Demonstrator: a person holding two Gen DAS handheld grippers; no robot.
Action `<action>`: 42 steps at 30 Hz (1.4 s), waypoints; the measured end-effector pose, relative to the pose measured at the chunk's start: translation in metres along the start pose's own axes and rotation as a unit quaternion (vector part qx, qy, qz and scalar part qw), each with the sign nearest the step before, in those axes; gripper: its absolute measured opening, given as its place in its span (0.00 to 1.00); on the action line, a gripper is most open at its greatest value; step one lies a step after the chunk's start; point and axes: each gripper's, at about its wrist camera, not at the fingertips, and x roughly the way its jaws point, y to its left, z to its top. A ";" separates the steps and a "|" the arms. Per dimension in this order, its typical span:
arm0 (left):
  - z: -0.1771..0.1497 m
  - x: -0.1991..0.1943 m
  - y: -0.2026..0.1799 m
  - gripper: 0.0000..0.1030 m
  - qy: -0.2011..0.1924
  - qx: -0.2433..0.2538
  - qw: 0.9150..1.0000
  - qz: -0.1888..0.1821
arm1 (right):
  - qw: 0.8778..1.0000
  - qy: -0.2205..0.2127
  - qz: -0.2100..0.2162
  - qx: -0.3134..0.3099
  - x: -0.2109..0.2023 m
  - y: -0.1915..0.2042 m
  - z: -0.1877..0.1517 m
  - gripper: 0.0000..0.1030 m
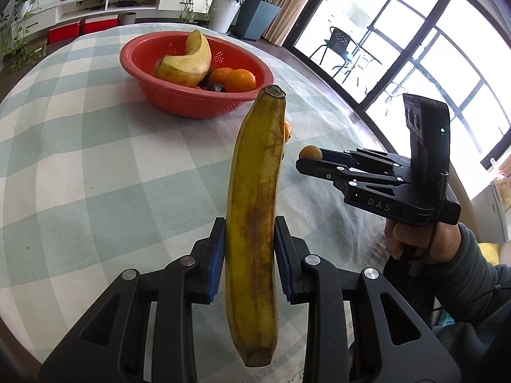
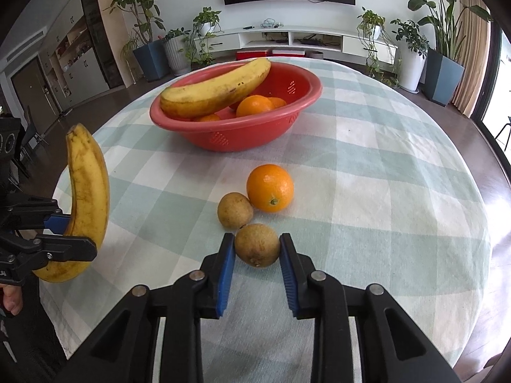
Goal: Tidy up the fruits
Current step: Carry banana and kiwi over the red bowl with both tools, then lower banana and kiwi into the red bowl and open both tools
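Left gripper (image 1: 249, 249) clamps a banana (image 1: 255, 210) upright above the checked tablecloth (image 1: 95, 175). Right gripper (image 2: 257, 250) pinches 1 brown round fruit (image 2: 257, 245) on the cloth, near the red basket (image 2: 236, 134).

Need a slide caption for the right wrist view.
Right gripper shut on a brown fruit; orange and red bowl beyond.

Left gripper (image 1: 249, 255): blue pads clamp a banana (image 1: 255, 223) upright.
Right gripper (image 1: 308, 156): at right, closed on a small brown fruit (image 1: 310, 152).
Far: red basket (image 1: 166, 95) — banana, oranges inside.
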 end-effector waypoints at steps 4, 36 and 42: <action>0.008 -0.008 -0.001 0.26 -0.012 -0.002 1.000 -0.005 | 1.000 -0.018 0.014 0.022 -0.017 -0.007 0.000 0.30; 0.186 0.045 0.014 0.26 -0.010 -0.038 0.999 -0.017 | 0.998 -0.035 0.042 0.011 0.012 -0.017 0.128 0.30; 0.188 0.062 0.021 0.26 -0.003 -0.027 0.999 0.017 | 0.999 -0.024 0.027 0.002 0.030 -0.019 0.129 0.30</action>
